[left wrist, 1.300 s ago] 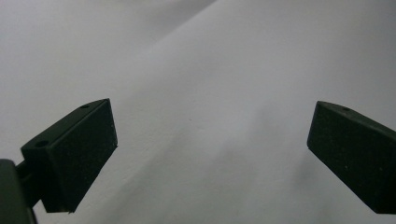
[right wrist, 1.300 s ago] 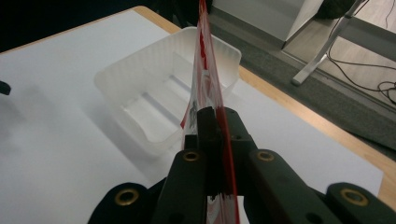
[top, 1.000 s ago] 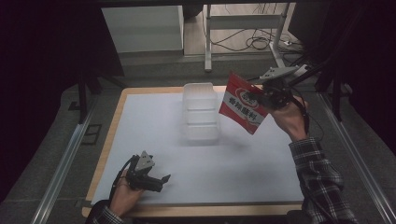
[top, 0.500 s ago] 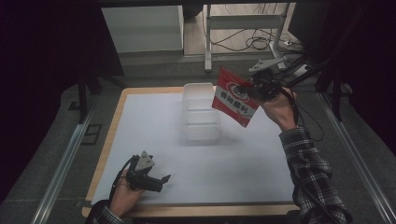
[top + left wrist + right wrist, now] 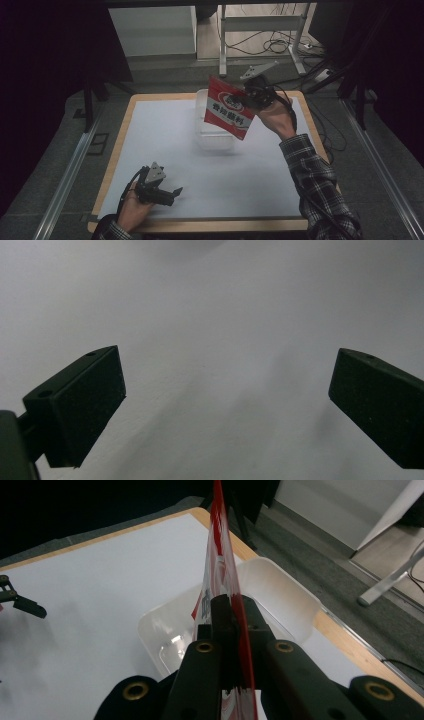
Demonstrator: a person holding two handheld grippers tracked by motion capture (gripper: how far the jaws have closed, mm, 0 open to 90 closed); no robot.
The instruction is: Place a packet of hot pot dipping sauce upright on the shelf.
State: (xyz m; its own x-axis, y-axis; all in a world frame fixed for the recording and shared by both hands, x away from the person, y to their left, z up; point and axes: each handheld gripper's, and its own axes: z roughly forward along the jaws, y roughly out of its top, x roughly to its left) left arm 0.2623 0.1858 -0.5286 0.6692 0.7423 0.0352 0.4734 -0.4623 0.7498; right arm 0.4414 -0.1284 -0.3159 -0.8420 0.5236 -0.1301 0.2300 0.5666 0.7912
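The right claw [image 5: 248, 95] is clamped tight on the edge of a red-and-white snack packet [image 5: 229, 108], which has travelled leftward over the past second and now hangs above the clear plastic bin [image 5: 214, 140] at the far side of the desk [image 5: 150, 130]. A drop into that bin looks imminent. Well nearer than the bin, the left claw [image 5: 172, 192] rests wide open and empty.
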